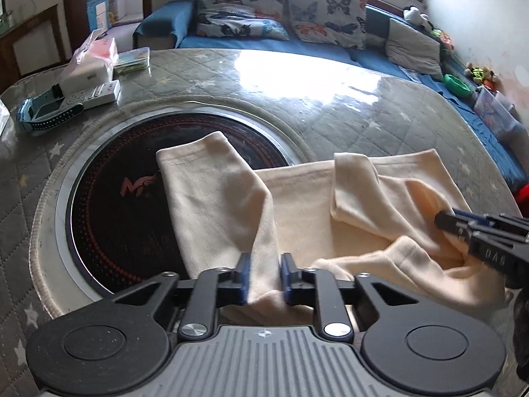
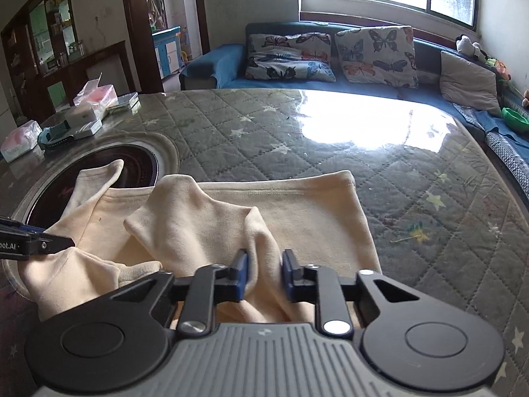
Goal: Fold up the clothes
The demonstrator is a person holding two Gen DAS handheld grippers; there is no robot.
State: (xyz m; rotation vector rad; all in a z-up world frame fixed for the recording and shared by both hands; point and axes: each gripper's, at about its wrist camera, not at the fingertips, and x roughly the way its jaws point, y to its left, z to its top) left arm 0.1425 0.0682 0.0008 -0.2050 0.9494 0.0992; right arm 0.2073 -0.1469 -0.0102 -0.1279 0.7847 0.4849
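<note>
Quilted glass-topped table (image 2: 330, 139) carries the cream garment (image 1: 314, 205), both sleeves turned in over the body. Left gripper (image 1: 264, 276) and right gripper (image 2: 264, 274) each clamp its near edge. Judged mid-fold; lengthwise folding remains.

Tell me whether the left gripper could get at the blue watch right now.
Probably not yet: the left gripper is shut on the cream garment. The blue watch lies unobstructed on the table, far left.

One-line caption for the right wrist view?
Right tongs pinch a ridge of the cream garment on the quilted table; left tongs grip its other side.
</note>
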